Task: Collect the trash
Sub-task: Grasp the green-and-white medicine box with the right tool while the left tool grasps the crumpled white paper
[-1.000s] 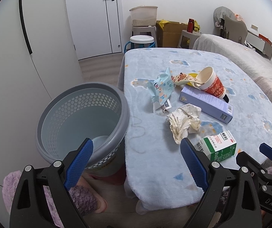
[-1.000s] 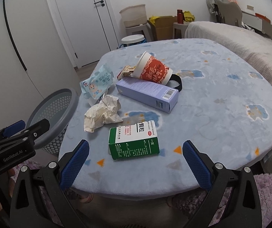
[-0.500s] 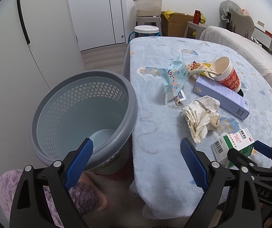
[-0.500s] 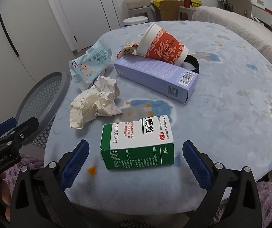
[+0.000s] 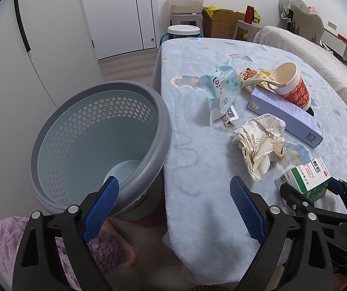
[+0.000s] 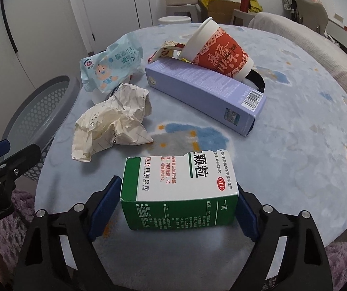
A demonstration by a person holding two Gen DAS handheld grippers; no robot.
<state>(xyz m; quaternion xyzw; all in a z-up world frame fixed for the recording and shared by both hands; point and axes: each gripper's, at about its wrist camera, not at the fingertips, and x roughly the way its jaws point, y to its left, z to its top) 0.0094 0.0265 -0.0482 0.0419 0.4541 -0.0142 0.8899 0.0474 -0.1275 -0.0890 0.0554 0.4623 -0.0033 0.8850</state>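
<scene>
A green-and-white medicine box [image 6: 178, 191] lies near the front edge of the blue-covered table [image 6: 306, 126]. My right gripper [image 6: 173, 208] is open with a finger on each side of the box; contact is unclear. Behind lie a crumpled paper ball [image 6: 113, 121], a purple box [image 6: 205, 94], a red paper cup [image 6: 219, 51] on its side and a blue wipes packet [image 6: 110, 68]. My left gripper [image 5: 173, 203] is open and empty, between the grey perforated bin [image 5: 96, 145] and the table corner. The medicine box also shows in the left wrist view [image 5: 306, 177].
The bin stands on the floor against the table's left edge. A white wardrobe [image 5: 16, 84] is left of it. A purple fluffy slipper [image 5: 3, 237] lies on the floor below. Stools, a cardboard box [image 5: 222, 21] and a bed [image 5: 319, 55] are behind the table.
My right gripper has moved forward and down until its fingers straddle the medicine box. My left gripper has shifted left, closer over the bin.
</scene>
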